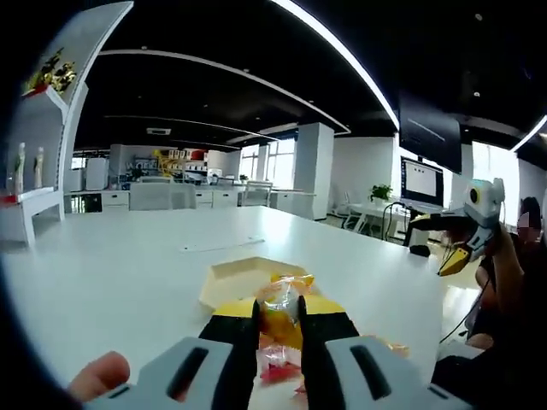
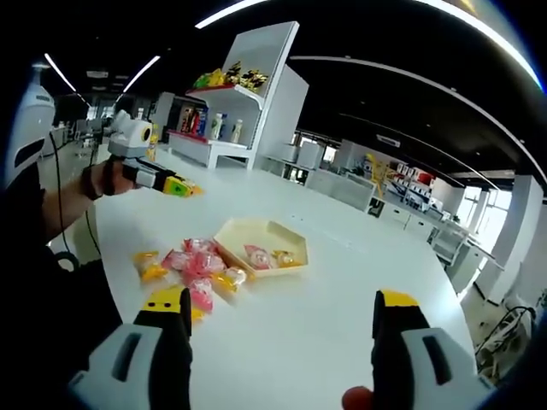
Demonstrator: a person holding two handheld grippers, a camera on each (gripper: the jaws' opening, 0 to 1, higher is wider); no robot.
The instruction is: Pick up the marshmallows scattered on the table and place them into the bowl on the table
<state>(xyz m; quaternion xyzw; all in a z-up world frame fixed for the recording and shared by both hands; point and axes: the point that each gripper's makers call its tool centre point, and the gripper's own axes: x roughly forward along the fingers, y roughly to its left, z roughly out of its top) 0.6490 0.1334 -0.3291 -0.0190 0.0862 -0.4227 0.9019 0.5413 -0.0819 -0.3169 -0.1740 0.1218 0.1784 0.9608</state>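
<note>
Left tool [image 1: 279, 342] is clenched on an orange-wrapped marshmallow [image 1: 282, 320], held just above the bowl [image 1: 244, 278]. Right tool [image 2: 282, 329] is spread wide, holding nothing, hovering over the white worktop [image 2: 342, 282].

In the right gripper view the bowl [image 2: 235, 235] sits mid-worktop with a couple of sweets [image 2: 267, 257] already inside; a pile of pink and yellow marshmallows [image 2: 192, 269] lies touching its near side, with one stray yellow piece [image 2: 147, 265] just beside the pile.

Risks: the crinkly wrapper could cling to the jaws on release, or the piece could drop on the bowl's low rim and bounce out. The bowl looks light, so a nudge might slide it.

The worktop is glossy, white and large. The room is an open office: shelf unit with bottles [image 2: 231, 120], ceiling strip lights, monitor [image 1: 423, 182].
</note>
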